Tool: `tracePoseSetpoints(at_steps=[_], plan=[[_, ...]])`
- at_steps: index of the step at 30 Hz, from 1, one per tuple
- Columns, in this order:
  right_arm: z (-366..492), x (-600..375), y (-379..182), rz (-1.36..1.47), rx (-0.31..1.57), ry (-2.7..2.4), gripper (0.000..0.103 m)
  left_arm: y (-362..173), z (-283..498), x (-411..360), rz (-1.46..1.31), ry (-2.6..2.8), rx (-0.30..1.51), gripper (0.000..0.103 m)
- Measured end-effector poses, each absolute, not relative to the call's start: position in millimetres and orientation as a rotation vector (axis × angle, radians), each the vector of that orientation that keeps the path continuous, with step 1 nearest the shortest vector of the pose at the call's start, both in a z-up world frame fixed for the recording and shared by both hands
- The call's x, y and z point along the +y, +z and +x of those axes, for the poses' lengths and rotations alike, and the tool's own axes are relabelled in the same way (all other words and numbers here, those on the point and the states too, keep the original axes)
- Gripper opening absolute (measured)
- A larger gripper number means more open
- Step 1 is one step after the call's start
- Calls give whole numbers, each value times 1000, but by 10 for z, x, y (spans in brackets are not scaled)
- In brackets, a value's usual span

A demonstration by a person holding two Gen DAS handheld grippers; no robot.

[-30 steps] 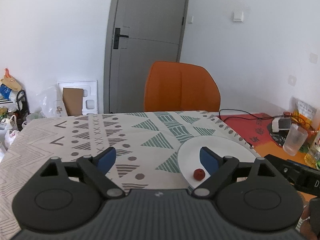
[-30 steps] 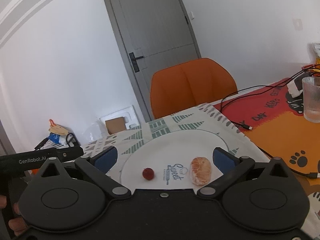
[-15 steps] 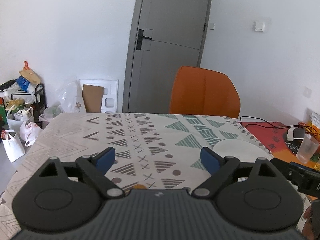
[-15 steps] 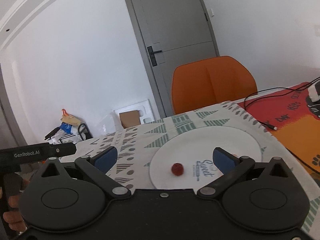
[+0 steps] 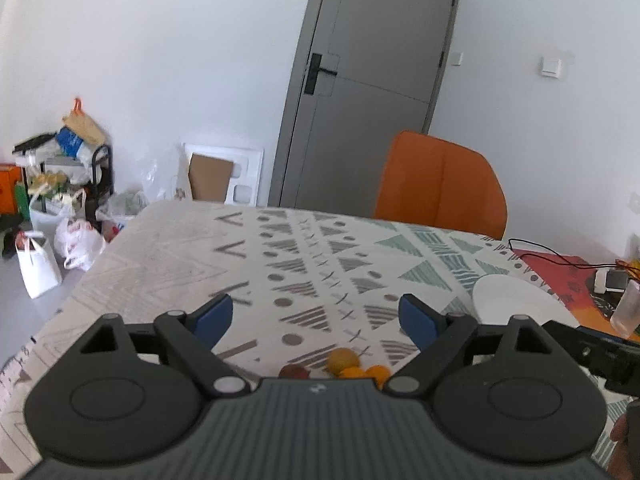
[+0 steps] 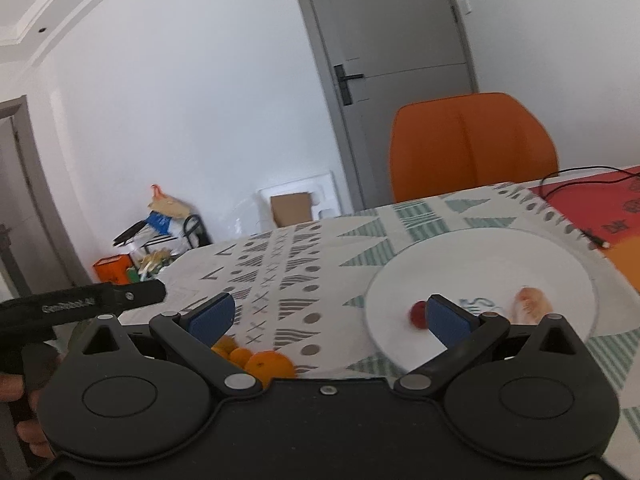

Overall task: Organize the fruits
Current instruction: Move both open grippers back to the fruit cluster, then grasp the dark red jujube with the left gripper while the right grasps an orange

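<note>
A white plate (image 6: 520,256) lies on the patterned tablecloth and holds a small red fruit (image 6: 418,315) and a peeled orange piece (image 6: 532,306). The plate also shows at the right in the left wrist view (image 5: 516,300). A cluster of small orange and yellow fruits (image 5: 348,364) with a reddish one (image 5: 294,371) lies just in front of my open, empty left gripper (image 5: 316,320). In the right wrist view the same oranges (image 6: 264,362) lie low between the fingers of my open, empty right gripper (image 6: 330,316), left of the plate.
An orange chair (image 5: 440,188) stands behind the table. A black cable (image 5: 560,256) and a clear cup (image 5: 628,308) lie on the red-orange mat at the right. Bags and a rack (image 5: 60,200) stand on the floor at the left.
Both grippers have swung left, away from the plate. The fruit cluster has come into view in front of both; the plate now sits at the right of each view.
</note>
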State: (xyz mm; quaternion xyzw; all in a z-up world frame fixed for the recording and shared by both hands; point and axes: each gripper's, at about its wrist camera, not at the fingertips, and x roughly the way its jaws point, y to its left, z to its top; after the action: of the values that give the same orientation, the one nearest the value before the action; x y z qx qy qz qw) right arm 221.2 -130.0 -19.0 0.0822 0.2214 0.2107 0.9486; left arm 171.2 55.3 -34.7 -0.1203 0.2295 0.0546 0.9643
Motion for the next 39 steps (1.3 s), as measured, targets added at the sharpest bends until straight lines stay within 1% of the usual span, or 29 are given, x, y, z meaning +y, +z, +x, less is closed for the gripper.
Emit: tracePoseSetpoints(at_steps=[6,8,10,12,13,15,19,21,25,28,29,30,32,34,38,39], plan=[[2246,-1141,-273,124,477,455,102,-535,1757,712,-293,122,492,85],[2269,-1096,-306,116,497,461,98,-597,1760,751,-309,122,499,82],[2307,-1068,-345,117,519,473,88,-656,1775,782,-322,126,507,79],[2328,-1020,-393,118,544,491,84,-708,1789,813,-337,126,518,72],[2320,-1000,-416,115,550,496,83,-744,1799,831,-349,123,527,70],[2316,-949,-466,99,562,499,81,-797,1820,844,-366,114,542,62],[2328,-868,-525,71,581,512,81,-896,1851,875,-392,95,572,54],[2341,-834,-547,62,595,523,81,-925,1855,877,-400,86,581,47],[2351,-759,-594,50,608,531,80,-946,1839,841,-377,85,580,44],[2374,-713,-630,53,623,537,77,-953,1842,863,-391,82,581,32],[2378,-707,-637,59,623,540,77,-960,1848,875,-402,78,585,24],[2378,-699,-635,62,619,544,75,-967,1846,883,-406,78,589,21],[2406,-688,-635,64,616,553,71,-965,1836,888,-408,73,587,21],[2424,-696,-630,72,619,556,65,-961,1827,886,-410,69,587,21],[2441,-767,-635,109,636,543,61,-927,1829,891,-417,74,584,21],[2446,-799,-643,124,641,534,59,-908,1827,892,-419,78,581,21]])
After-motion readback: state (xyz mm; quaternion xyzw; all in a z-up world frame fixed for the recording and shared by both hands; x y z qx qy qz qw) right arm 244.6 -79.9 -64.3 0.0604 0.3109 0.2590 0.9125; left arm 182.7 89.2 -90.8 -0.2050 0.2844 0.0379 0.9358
